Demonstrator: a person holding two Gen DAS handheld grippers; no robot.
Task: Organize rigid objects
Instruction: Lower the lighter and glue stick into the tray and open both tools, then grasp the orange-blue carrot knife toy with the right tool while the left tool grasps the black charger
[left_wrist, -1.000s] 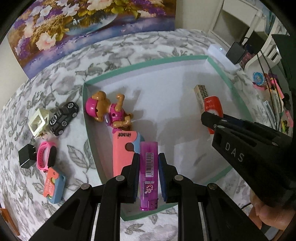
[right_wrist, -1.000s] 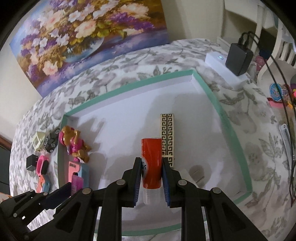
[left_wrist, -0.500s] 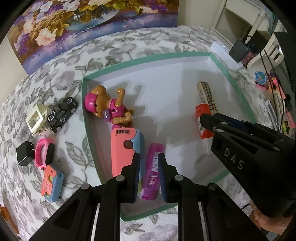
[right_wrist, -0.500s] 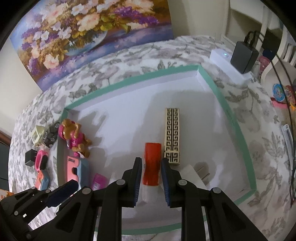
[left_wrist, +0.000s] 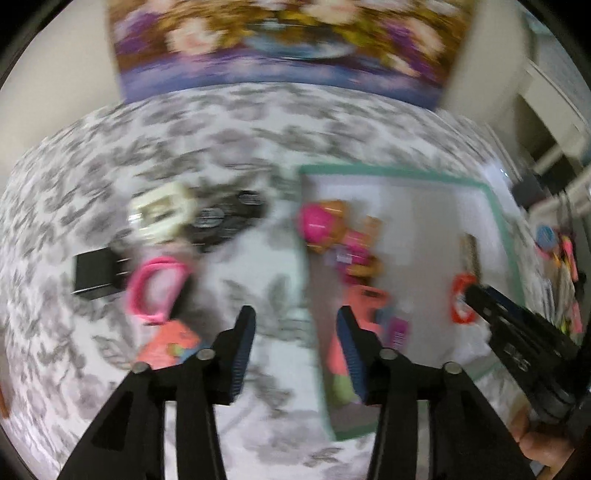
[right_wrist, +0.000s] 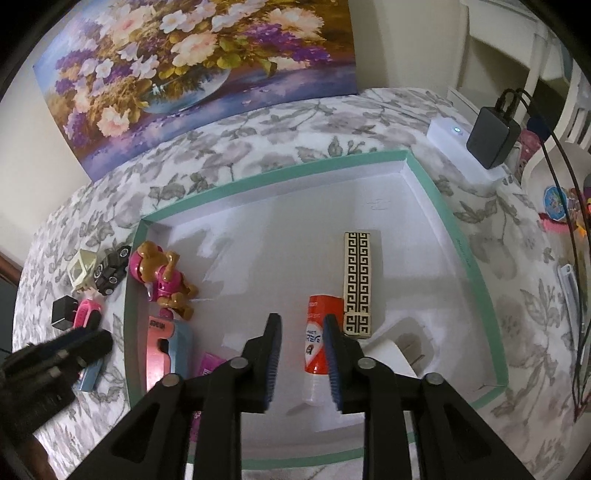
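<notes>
A white tray with a green rim (right_wrist: 280, 175) lies on the flowered cloth. On its floor are a red-and-white tube (right_wrist: 314, 339), a patterned box (right_wrist: 356, 280), a dog toy (right_wrist: 159, 273), a pink-blue case (right_wrist: 162, 339) and a purple lighter (right_wrist: 210, 363). My right gripper (right_wrist: 302, 323) hangs over the tube, its jaws opening; the tube lies loose by the right finger. In the blurred left wrist view, my left gripper (left_wrist: 295, 317) is over the cloth at the tray's left rim (left_wrist: 306, 258), jaws opening with nothing between them.
Left of the tray lie a toy car (left_wrist: 229, 218), a cream block (left_wrist: 162, 210), a black cube (left_wrist: 92, 273), a pink band (left_wrist: 155, 288) and a small coral case (left_wrist: 170, 347). A charger on a white box (right_wrist: 491, 136) and cables sit at the right.
My left gripper let the purple lighter go in the tray, swung left over the cloth and opened. My right gripper set the tube down by the patterned box and parted its jaws.
</notes>
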